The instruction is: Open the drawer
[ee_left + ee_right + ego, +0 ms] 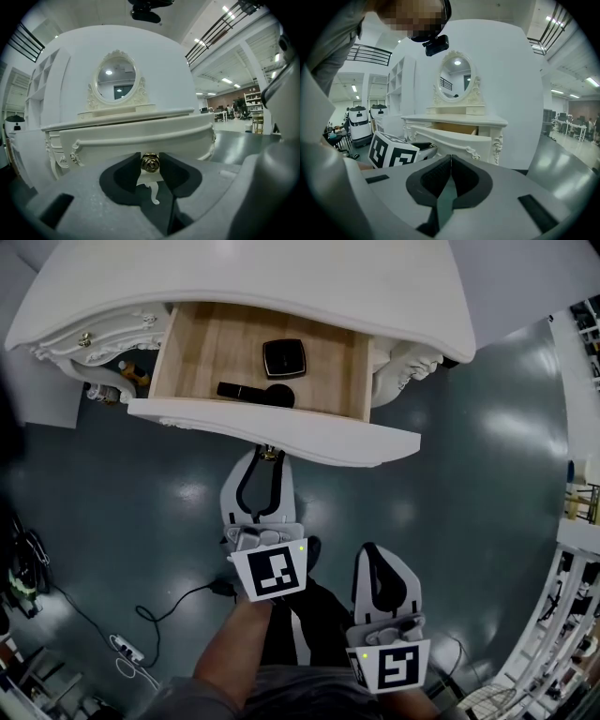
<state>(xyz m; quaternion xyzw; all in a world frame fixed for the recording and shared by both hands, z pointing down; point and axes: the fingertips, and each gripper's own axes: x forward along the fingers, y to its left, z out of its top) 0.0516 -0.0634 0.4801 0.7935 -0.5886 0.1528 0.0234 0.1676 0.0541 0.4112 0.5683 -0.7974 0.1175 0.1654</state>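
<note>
The drawer (202, 348) stands well out of the white dressing table (281, 287), its pale wood floor bearing a black compact (283, 358). The left gripper (265, 461), reaching nearly level, clamps the drawer's gold knob (150, 162); the right gripper (450, 164) hangs lower, jaws together, empty.

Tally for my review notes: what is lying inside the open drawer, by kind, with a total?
Black square case: 1
Slim black stick with a rounded end: 1 (possibly two touching pieces; cannot tell)
Total in the drawer: 2
</note>
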